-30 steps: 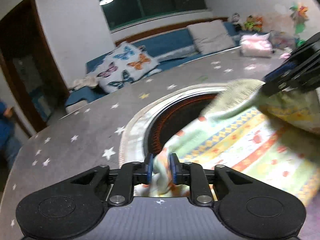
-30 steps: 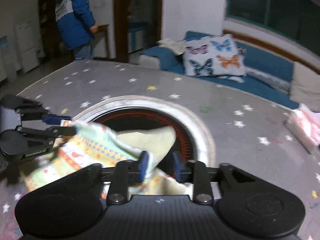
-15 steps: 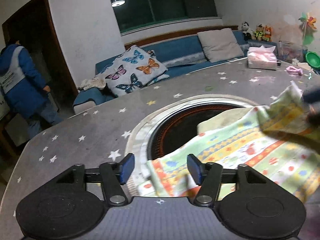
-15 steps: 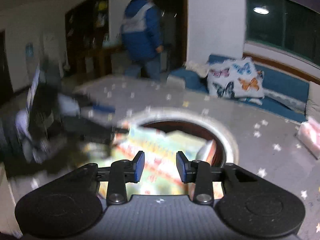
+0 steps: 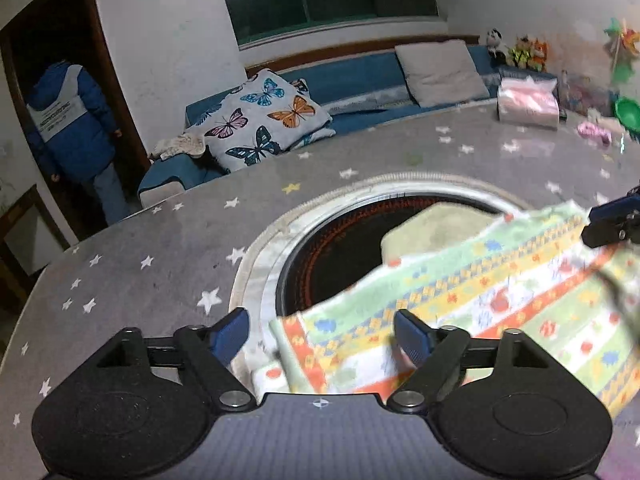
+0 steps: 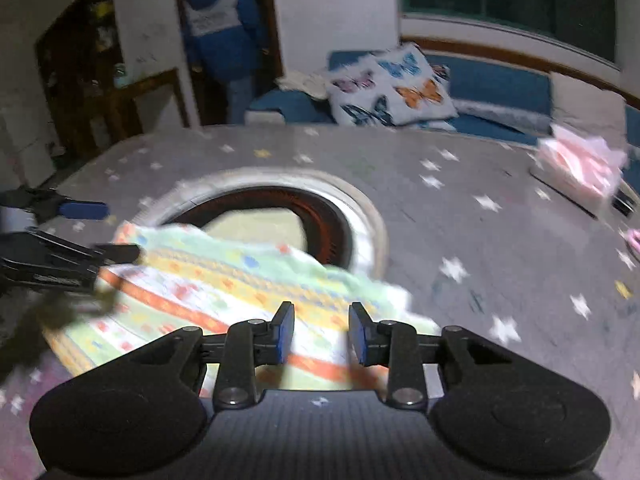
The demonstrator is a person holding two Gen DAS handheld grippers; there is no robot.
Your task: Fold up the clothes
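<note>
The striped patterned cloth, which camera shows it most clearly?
The left wrist view: the cloth is fairly sharp there, stripes and small prints readable, lying over the round opening. The right wrist view shows the same cloth motion-blurred.

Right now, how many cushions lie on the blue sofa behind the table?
2: a butterfly cushion at the sofa's left end, and a plain grey cushion farther right. More may be hidden outside the view.
</note>
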